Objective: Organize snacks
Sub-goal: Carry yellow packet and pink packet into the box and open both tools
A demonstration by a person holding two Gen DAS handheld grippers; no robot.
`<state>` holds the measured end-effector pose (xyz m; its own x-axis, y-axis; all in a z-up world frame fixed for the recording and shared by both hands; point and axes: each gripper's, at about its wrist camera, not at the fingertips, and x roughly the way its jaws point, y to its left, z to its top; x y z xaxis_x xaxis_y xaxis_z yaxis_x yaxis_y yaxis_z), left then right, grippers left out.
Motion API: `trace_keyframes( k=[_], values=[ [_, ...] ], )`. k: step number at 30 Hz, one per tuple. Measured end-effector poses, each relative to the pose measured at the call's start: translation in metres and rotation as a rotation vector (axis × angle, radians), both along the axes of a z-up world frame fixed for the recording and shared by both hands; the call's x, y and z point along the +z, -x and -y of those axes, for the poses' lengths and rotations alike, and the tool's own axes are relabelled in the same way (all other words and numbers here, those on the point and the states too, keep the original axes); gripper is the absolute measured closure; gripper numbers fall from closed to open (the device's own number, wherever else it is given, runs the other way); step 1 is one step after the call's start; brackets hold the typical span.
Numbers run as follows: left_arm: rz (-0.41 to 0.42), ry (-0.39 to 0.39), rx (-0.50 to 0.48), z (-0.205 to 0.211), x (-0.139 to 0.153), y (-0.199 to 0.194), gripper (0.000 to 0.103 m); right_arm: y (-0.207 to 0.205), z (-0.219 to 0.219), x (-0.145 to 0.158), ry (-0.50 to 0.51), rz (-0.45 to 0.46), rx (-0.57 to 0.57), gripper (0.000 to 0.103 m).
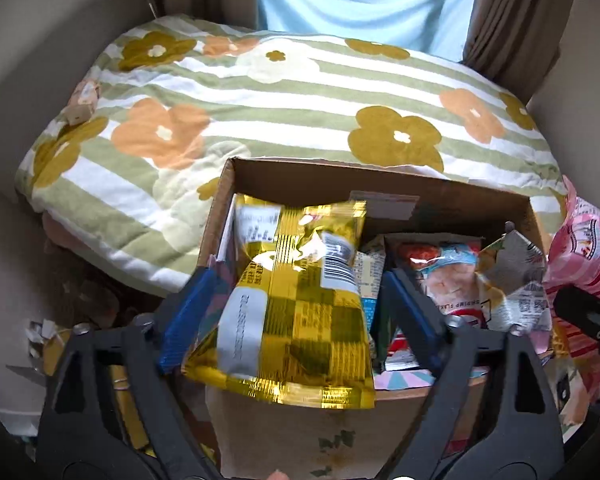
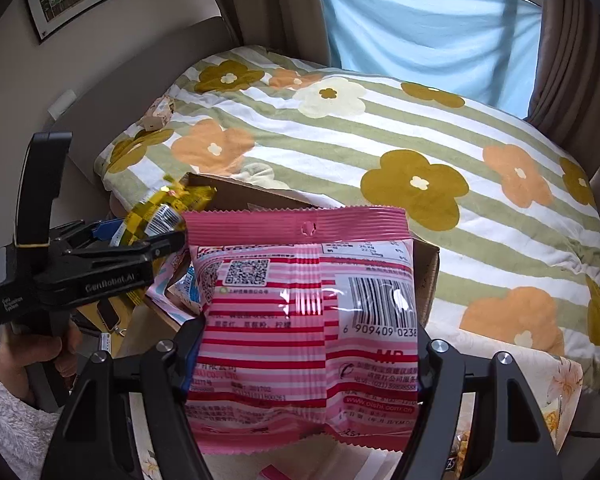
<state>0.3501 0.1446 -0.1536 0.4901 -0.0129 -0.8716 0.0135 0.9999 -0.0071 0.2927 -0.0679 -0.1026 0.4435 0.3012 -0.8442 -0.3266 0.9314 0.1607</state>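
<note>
A yellow-gold chequered snack bag (image 1: 296, 304) lies tilted over the near left of an open cardboard box (image 1: 380, 176). My left gripper (image 1: 298, 274) is open around the bag, and its blue pads (image 1: 188, 312) stand clear of both sides. Several other snack packets (image 1: 452, 280) fill the box. My right gripper (image 2: 308, 324) is shut on a pink striped snack bag (image 2: 300, 312), held upright just right of the box (image 2: 426, 280). That pink bag (image 1: 584, 248) shows at the right edge of the left wrist view. The left gripper (image 2: 140, 236) and yellow bag (image 2: 160, 212) appear at the left of the right wrist view.
The box rests against a bed with a green-striped flowered blanket (image 2: 380, 128). A small beige carton (image 2: 158, 114) sits on the blanket's far left. A hand in a white fleece sleeve (image 2: 40, 356) holds the left gripper. Brown curtains (image 2: 572, 60) and a blue cloth (image 2: 420, 20) hang behind.
</note>
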Motion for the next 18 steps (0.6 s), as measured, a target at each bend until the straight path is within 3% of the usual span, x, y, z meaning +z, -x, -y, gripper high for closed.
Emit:
trace_keyframes(
  k=[10,18],
  values=[
    [-0.033,0.033,-0.023,-0.005,-0.015,0.029,0.000,-0.019,-0.015,-0.007,0.025,-0.024,0.002,0.033],
    [-0.021,-0.023,-0.053,0.002,-0.011,0.051,0.000,-0.038,-0.041,-0.017,-0.011,-0.050,0.053,0.033]
  ],
)
